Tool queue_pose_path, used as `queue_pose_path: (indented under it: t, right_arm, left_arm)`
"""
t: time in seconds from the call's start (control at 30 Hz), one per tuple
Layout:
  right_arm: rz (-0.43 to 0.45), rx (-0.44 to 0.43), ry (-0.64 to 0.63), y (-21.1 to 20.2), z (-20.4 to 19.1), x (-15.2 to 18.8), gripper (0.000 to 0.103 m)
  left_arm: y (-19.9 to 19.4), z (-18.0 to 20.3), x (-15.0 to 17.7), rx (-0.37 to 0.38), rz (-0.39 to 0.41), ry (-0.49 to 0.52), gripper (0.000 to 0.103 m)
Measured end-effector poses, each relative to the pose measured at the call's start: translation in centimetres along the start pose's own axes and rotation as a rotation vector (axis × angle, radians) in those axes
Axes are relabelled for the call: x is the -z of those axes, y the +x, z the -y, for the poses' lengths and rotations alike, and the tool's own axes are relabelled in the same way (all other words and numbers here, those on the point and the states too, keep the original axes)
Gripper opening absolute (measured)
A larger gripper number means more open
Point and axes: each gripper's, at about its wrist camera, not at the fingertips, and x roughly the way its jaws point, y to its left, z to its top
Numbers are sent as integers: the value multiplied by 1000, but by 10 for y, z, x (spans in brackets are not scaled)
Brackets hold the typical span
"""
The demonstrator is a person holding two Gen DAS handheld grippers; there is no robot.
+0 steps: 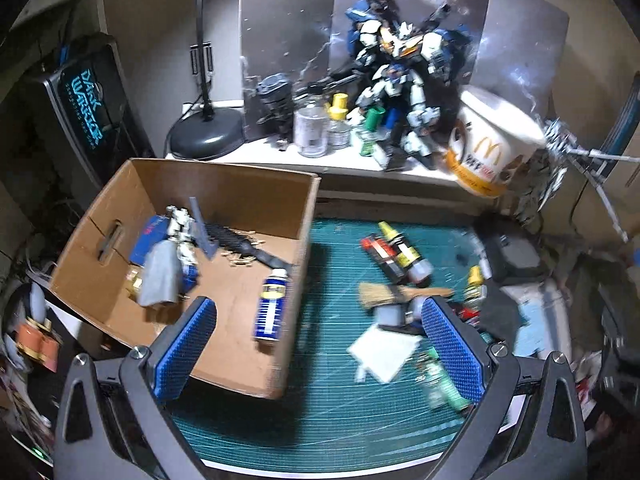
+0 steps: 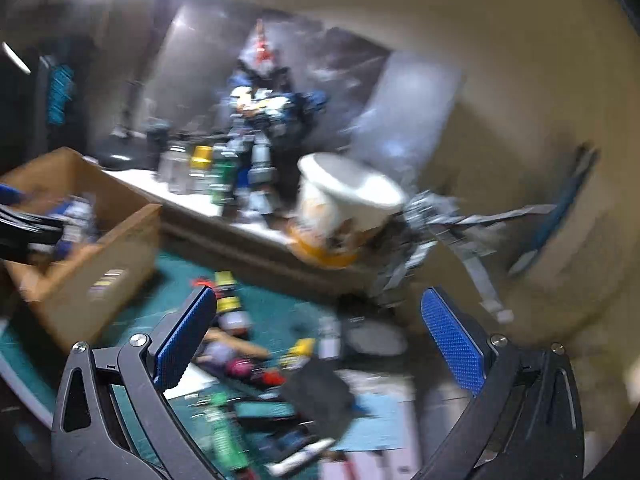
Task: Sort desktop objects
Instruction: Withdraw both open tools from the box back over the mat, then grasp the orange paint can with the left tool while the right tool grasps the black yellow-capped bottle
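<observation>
both grippers, left [image 1: 318, 334] and right [image 2: 318, 340]: jaws spread wide, released, nothing between, touching nothing

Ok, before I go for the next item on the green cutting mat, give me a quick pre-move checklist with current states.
1. Left gripper empty, jaws wide: ok.
2. Right gripper empty, jaws wide: ok.
3. Brown cardboard box open, floor space free: ok.
4. Blue-and-white spray can lying inside the box: ok.
5. Loose yellow-capped bottles on the green cutting mat unsorted: not ok.
6. Right wrist view sharp enough to aim: not ok, heavily blurred.
</observation>
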Motion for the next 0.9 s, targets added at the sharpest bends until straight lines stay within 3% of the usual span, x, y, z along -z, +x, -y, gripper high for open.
queue_pose_path:
  t: [0.1, 0.23, 0.4, 0.57, 0.73, 0.87, 0.9]
  right_arm:
    - [-26, -98, 119, 2, 27, 9, 103]
    - [-112, -169, 147, 21, 47, 21, 102]
    - [-170, -263, 196, 37, 59, 36, 85]
    - [-168, -261, 229, 46, 59, 38, 85]
    - [-210, -264, 247, 63, 61, 33, 69]
    - [-252, -267, 266, 75, 64, 33, 53]
    - [-268, -269, 274, 79, 64, 34, 48]
  left_arm:
    - [2, 13, 2, -4, -14, -59, 103]
    - [3, 20, 8, 26, -27, -117, 103]
    - [10, 20, 10, 70, -22, -173, 103]
    - [30, 32, -3, 74, -17, -95, 103]
    - [52, 44, -16, 115, -44, 4, 103]
    - [66, 45, -22, 183, -71, 11, 76]
    - [70, 45, -22, 197, -91, 7, 65]
